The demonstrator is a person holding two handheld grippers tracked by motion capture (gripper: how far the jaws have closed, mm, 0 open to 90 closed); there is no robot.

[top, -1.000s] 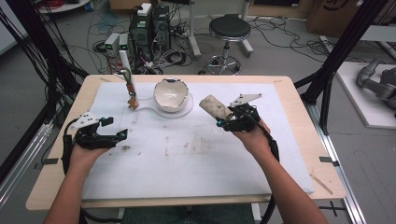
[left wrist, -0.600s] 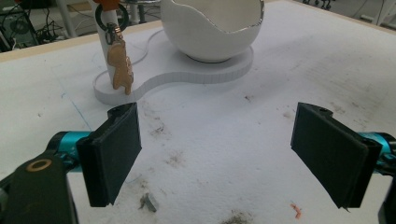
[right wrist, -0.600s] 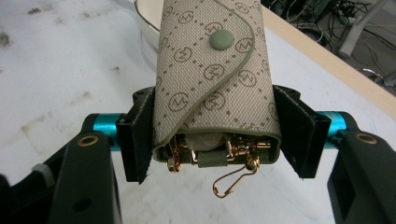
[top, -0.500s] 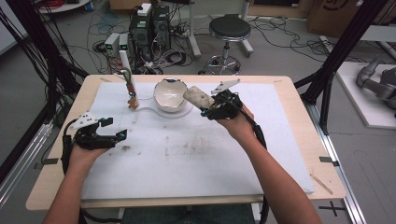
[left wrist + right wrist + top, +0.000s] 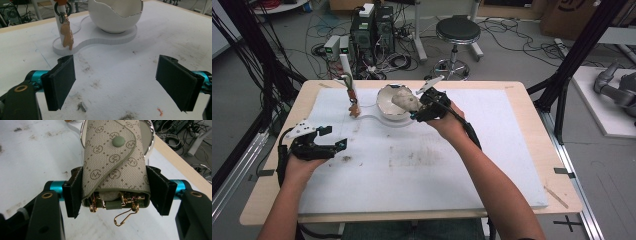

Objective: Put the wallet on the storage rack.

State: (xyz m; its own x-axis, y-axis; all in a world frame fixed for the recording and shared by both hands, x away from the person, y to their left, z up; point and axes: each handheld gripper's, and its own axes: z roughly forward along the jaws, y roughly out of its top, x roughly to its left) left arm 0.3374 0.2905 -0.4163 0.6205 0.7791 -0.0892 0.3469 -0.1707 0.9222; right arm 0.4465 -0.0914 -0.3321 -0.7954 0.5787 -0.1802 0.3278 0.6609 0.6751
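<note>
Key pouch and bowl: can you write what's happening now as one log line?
right gripper: shut on key pouch | pouch: over egg-shaped bowl | left gripper: open, empty, above table

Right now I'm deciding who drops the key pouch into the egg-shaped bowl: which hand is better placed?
Right. The right gripper is shut on the key pouch at the bowl rim; the left gripper rests open, farther off.

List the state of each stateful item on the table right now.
Beige monogram fabric key pouch: snapped shut, clamped, over the bowl.
White egg-shaped bowl: upright, on its base.
Orange bear keyring: hanging from the stand.
Left hand-held gripper: open.
Right hand-held gripper: shut on the pouch.
</note>
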